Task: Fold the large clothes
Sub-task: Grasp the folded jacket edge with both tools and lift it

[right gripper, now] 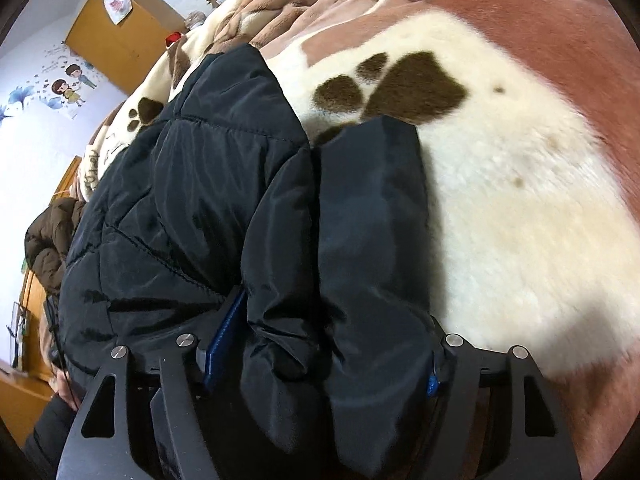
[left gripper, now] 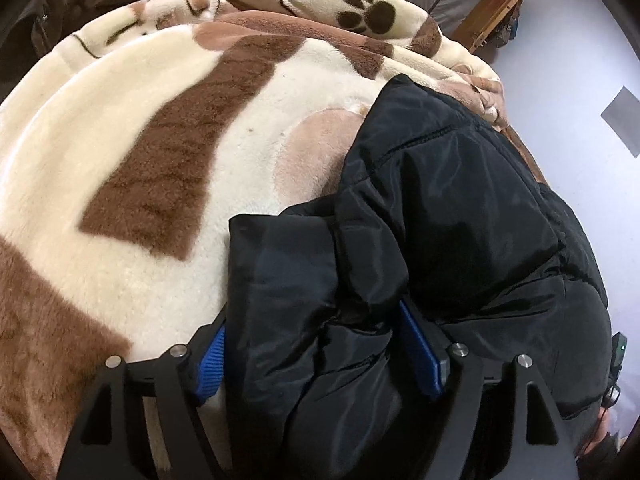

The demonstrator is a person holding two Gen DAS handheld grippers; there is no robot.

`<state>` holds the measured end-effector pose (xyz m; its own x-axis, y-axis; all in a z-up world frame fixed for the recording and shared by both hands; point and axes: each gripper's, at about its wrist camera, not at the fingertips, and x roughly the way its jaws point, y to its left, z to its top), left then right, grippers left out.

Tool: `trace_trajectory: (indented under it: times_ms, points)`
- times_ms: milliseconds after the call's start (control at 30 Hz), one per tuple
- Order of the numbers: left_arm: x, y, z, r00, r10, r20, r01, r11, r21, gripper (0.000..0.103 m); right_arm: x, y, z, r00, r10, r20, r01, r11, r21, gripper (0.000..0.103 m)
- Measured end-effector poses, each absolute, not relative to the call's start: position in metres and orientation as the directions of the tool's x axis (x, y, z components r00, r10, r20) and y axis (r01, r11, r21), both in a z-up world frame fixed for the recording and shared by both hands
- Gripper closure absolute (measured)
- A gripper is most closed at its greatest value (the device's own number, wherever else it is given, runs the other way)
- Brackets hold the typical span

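On the bed lies a big fluffy blanket (left gripper: 132,128), cream and brown, with dark paw prints (right gripper: 400,84) on it. It covers almost all of what both cameras see.

On top of the blanket sits a black puffy jacket (left gripper: 460,184). It is bunched up, and thick folds of it come back toward both cameras. In the right wrist view the jacket (right gripper: 192,200) fills the left and middle, with one long padded roll, perhaps a sleeve, running down the middle.

Behind the bed, the right wrist view shows an orange-brown wooden cupboard (right gripper: 116,36) by a pale wall. A cartoon sticker (right gripper: 68,88) of two children is on that wall. A brown coat (right gripper: 50,240) lies at the left edge.

The left tongs (left gripper: 320,356) stand wide apart, with a thick fold of the jacket between their blue pads (left gripper: 420,348). You cannot tell if the pads squeeze it or just sit beside it.

The right tongs (right gripper: 324,356) are wide apart too. The padded roll fills the gap between them. It hides most of the right pad, so you cannot tell if they grip it.
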<state>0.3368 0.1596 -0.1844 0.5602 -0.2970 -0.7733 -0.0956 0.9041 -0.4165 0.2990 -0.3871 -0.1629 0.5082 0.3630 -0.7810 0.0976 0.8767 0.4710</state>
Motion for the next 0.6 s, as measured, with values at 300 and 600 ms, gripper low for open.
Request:
trace_trajectory:
  times_ms: [300, 600]
  points:
    - [0.335, 0.153, -0.182, 0.57, -0.288, -0.769, -0.095, 0.907, -0.411, 0.035, 0.296, -0.384, -0.162, 0.512, 0.354, -0.782, 0.087, 0.885, 0.458, 0.046]
    - [0.329, 0.151, -0.172, 0.574, -0.327, -0.751, -0.08, 0.89, -0.448, 0.067, 0.298, -0.38, -0.155, 0.499, 0.359, -0.788, 0.087, 0.884, 0.459, 0.064]
